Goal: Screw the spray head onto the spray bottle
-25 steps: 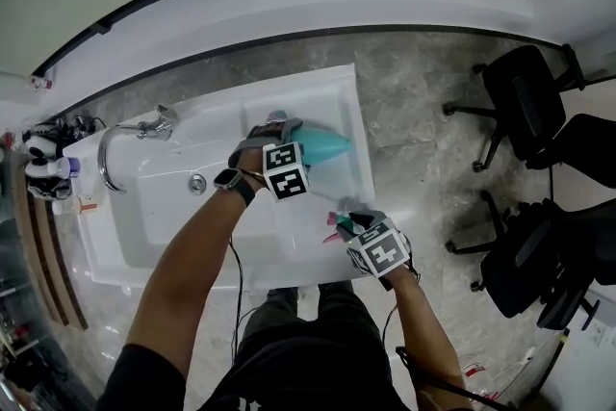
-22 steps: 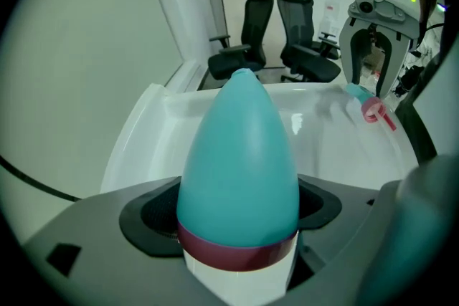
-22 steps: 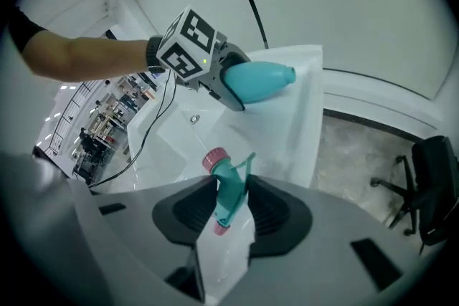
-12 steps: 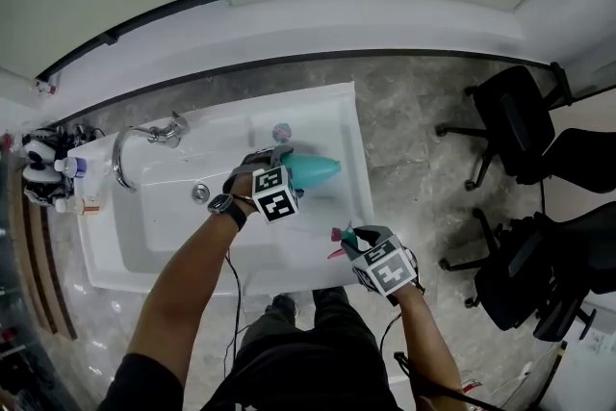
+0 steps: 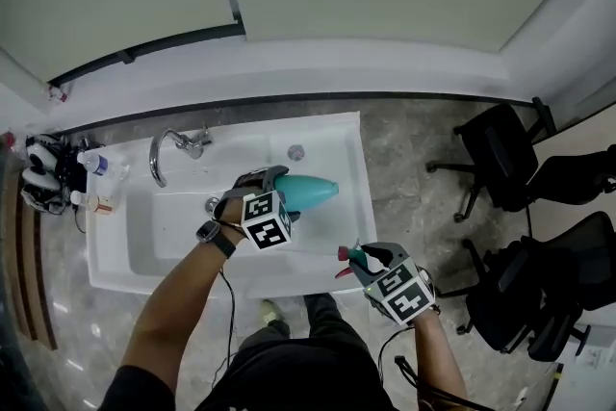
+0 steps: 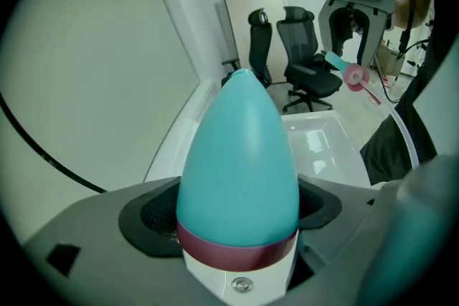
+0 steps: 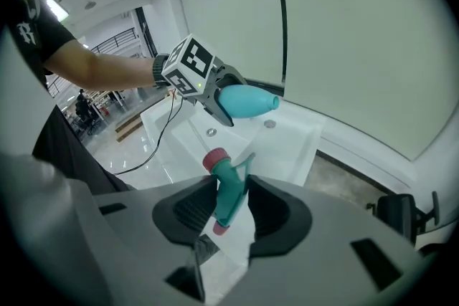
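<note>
Tongs come first: closest to the person, the right gripper (image 5: pixel 364 257) has its jaws pressed snug on the spray head (image 7: pixel 228 191). This is a small teal piece with red ends, pinched by its middle so one red end sticks out free (I think that is the screw ring, but it looks too small to be sure). Farther out, the left gripper (image 5: pixel 279 190) is squeezed tight around the fat bottom part of the spray bottle (image 6: pixel 240 154), a teal egg shape with a dark red band. The thin neck points away from the jaws, so it is bare for the head to go on. The bottle hangs over the white sink (image 5: pixel 173 231), well apart from the head, so nothing is screwed on yet. Past the sink stands the tap (image 5: pixel 171 149), and off to the side are black chairs (image 5: pixel 500 159).
</note>
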The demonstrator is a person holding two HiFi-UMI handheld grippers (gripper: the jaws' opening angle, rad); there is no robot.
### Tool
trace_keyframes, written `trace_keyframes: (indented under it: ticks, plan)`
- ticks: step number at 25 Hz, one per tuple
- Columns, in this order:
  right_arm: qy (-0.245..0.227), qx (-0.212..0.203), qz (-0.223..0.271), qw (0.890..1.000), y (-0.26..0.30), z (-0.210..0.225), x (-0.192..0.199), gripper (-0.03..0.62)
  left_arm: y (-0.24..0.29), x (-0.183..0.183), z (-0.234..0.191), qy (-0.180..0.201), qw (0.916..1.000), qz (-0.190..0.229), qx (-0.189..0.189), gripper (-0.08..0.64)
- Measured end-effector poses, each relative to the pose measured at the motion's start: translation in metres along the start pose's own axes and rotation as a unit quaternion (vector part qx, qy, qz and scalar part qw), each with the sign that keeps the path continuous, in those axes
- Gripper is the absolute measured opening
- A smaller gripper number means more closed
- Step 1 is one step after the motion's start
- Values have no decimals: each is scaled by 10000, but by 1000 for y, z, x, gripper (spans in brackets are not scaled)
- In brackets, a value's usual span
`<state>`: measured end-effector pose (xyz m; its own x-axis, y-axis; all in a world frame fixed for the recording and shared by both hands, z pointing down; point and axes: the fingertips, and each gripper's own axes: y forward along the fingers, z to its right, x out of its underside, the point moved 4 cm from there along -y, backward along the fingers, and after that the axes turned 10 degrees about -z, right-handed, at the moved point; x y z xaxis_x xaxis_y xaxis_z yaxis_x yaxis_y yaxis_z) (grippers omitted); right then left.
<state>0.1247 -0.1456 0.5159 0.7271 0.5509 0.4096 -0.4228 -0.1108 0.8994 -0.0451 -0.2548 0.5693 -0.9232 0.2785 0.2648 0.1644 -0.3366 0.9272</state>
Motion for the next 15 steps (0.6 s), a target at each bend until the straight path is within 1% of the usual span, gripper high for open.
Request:
trace_keyframes:
  ticks: [7, 15]
  plan:
    - [-390, 358, 330, 9981, -56, -56, -18, 140, -89, 17, 16, -81, 9983, 368, -435, 426]
    - [-755, 644, 547, 9936, -99, -115, -24, 139, -158, 40, 41, -181, 9942, 706, -793, 426]
